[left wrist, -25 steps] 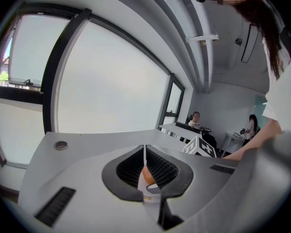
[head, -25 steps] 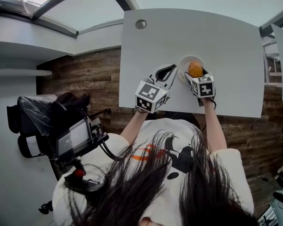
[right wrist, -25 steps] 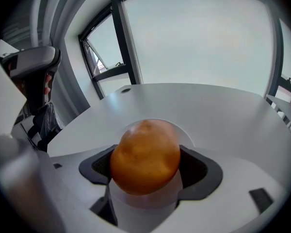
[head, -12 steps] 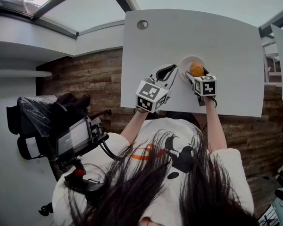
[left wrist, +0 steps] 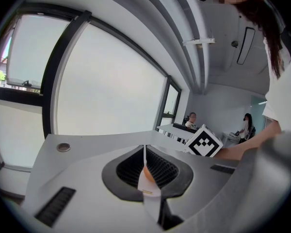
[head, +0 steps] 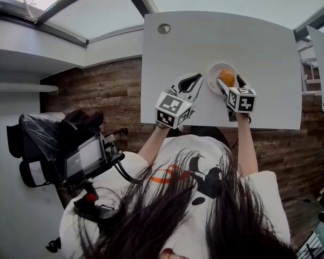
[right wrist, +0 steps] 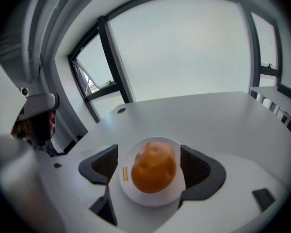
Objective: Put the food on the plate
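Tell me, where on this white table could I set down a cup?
Bare: the far stretch of the table, from the round grommet to the right edge beyond the plate, and the patch between grommet and left gripper. Crowded: the front edge, where the right gripper's open fingers flank the plate holding the food.

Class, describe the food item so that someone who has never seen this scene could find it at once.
Start at the white table: near its front edge sits a small round white plate, just ahead of the open right tongs. The food lies on that plate, a rounded orange lump, the only orange thing among white and black neighbours.
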Available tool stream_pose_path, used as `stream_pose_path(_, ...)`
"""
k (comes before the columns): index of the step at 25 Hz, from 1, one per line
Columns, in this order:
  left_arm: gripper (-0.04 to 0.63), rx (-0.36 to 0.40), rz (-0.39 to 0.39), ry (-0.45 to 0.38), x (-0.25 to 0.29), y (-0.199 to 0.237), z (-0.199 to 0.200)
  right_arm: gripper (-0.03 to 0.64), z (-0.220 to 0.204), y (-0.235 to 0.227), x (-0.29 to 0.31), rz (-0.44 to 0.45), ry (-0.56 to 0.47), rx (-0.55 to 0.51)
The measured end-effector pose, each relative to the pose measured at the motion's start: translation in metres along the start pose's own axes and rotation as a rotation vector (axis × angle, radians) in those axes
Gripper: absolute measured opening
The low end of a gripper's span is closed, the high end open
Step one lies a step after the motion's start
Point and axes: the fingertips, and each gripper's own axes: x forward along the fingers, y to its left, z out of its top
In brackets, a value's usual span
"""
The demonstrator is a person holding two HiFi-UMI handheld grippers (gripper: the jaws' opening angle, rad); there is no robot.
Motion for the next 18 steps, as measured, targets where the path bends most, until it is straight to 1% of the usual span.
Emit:
stream_pose_path(3, 0.006, 0.005, -0.01, -0.003, 0.0, -0.002, 0.0, 0.39, 0.019, 0.006, -0.022, 0.012, -0.104, 0.022)
stream_pose_path(6, 0.006, 0.012, -0.024, -0.011, -0.001, -0.005, 0.002, 0.39, 0.033, 0.014, -0.043, 0.03, -0.177, 0.023)
stream_pose_path(10, 0.006, 0.026, -0.055, -0.017, 0.0, -0.014, 0.004, 0.388, 0.044, 0.018, -0.065, -0.003, -0.242, 0.061)
stream_pose_path(13, 0.006, 0.037, -0.084, -0.023, 0.001, -0.024, 0.006, 0.387, 0.045, 0.023, -0.077, -0.015, -0.268, 0.087)
stream_pose_path(14, 0.006, 0.041, -0.094, -0.022, 0.003, -0.027, 0.007, 0.379, 0.045, 0.024, -0.08, -0.018, -0.277, 0.102)
stream_pose_path(15, 0.006, 0.045, -0.104, -0.02, 0.004, -0.03, 0.007, 0.292, 0.044, 0.024, -0.083, -0.022, -0.288, 0.122)
stream_pose_path(16, 0.006, 0.049, -0.115, -0.016, 0.003, -0.033, 0.007, 0.278, 0.042, 0.026, -0.086, -0.027, -0.295, 0.143)
stream_pose_path(18, 0.006, 0.061, -0.14, -0.008, -0.012, -0.037, 0.004, 0.278, 0.033, 0.043, -0.095, -0.033, -0.302, 0.17)
